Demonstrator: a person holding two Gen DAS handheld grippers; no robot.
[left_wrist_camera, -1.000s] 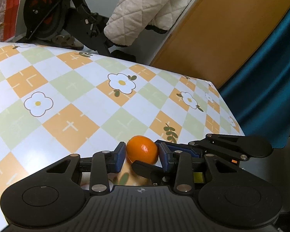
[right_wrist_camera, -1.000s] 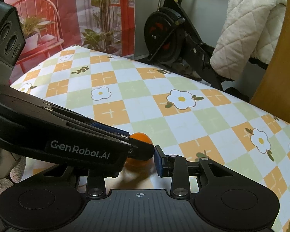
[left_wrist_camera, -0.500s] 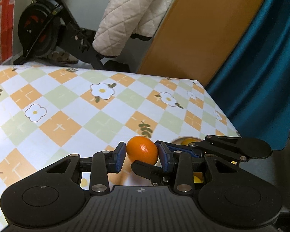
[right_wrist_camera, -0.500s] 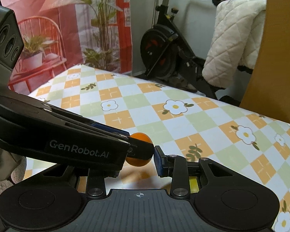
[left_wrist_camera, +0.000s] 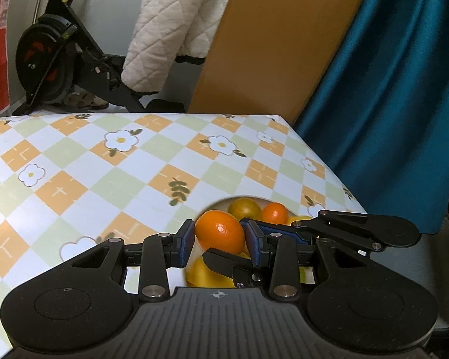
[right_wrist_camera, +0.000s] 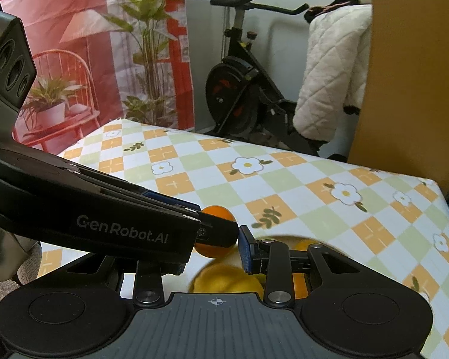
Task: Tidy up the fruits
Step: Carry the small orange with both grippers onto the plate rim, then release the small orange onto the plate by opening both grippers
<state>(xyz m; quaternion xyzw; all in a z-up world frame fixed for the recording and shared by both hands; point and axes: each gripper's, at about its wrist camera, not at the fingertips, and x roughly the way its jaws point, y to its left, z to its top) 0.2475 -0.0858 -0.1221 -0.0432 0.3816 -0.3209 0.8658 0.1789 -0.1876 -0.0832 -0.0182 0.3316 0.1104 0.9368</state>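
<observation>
My left hand-held gripper (left_wrist_camera: 218, 237) holds a mandarin (left_wrist_camera: 220, 236) above a bowl (left_wrist_camera: 208, 206) of fruit (left_wrist_camera: 244, 208) standing near the tabletop's (left_wrist_camera: 104, 176) right edge. My right hand-held gripper (right_wrist_camera: 217, 240) lies just beside it, at the same mandarin. Behind the far edge stands an exercise bike (right_wrist_camera: 242, 89), with a quilt (left_wrist_camera: 170, 30) hanging to its right.

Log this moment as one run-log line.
left tool: shut on small round orange tangerine | right tool: shut, contents unclear | below: white fruit bowl
</observation>
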